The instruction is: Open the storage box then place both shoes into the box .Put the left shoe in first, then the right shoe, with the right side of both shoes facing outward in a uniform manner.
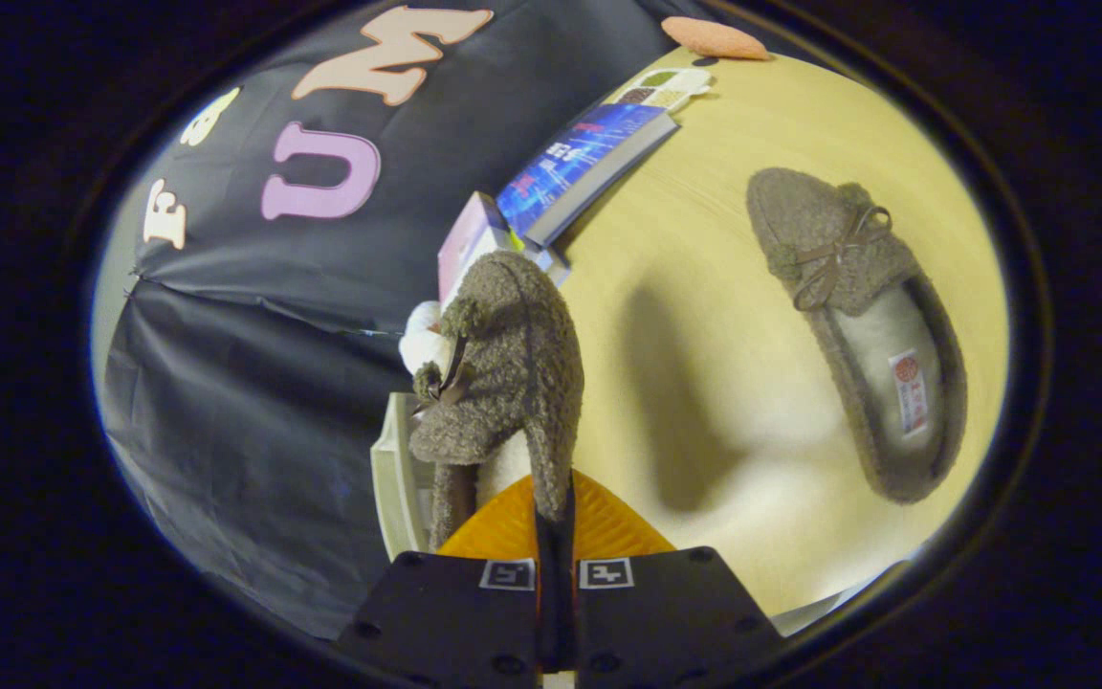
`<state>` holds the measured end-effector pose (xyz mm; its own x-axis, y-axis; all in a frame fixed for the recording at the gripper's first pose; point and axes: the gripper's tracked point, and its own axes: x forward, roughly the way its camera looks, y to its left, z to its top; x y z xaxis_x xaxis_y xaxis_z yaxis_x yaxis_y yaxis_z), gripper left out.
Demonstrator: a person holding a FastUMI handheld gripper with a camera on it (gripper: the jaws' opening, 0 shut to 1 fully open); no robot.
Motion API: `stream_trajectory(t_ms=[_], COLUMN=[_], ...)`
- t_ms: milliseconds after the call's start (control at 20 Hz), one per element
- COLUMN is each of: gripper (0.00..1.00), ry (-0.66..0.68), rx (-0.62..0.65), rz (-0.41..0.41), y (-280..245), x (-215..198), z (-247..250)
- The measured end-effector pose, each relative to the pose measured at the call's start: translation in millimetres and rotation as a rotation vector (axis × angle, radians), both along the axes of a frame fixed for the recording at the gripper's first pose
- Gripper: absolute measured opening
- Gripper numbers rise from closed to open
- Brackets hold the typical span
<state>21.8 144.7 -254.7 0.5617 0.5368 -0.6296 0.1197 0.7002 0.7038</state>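
- Gripping the heel-side rim of a grey fleecy shoe (503, 373), the hand-held gripper (556, 536) has its two fingers pressed together on the thin wall, one on each side.
- That held shoe hangs clear of the table (704, 383), its long axis running away from the fingers, toe farthest off and a small bow on its upper.
- Just beside the held shoe, on the cloth-wall side, a pale edge of the storage box (396, 478) shows; I cannot tell whether it is open.
- Well apart, the second shoe (857, 325) lies flat on the table, opening up, toe pointing away, bow on the vamp, a small label on its insole too small to read.
- Beyond the held shoe lie a pink book (465, 244) and a blue book (589, 158).
- Farther still sit a small compartment tray (666, 88) and an orange pad (714, 38).
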Motion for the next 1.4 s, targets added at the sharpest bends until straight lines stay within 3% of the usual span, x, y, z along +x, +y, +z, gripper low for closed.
stream_trajectory(t_ms=[300,550,800,1050,1400], gripper=[0.03,0.03,0.03,0.03,0.03], ry=[-0.087,-0.067,0.028,0.105,0.132], rx=[0.099,0.147,0.112,-0.054,-0.223], rz=[0.066,0.166,0.290,0.376,0.395], y=[48,108,165,195,222], x=[-11,-31,-52,-68,-57], z=[80,100,76,28,-4])
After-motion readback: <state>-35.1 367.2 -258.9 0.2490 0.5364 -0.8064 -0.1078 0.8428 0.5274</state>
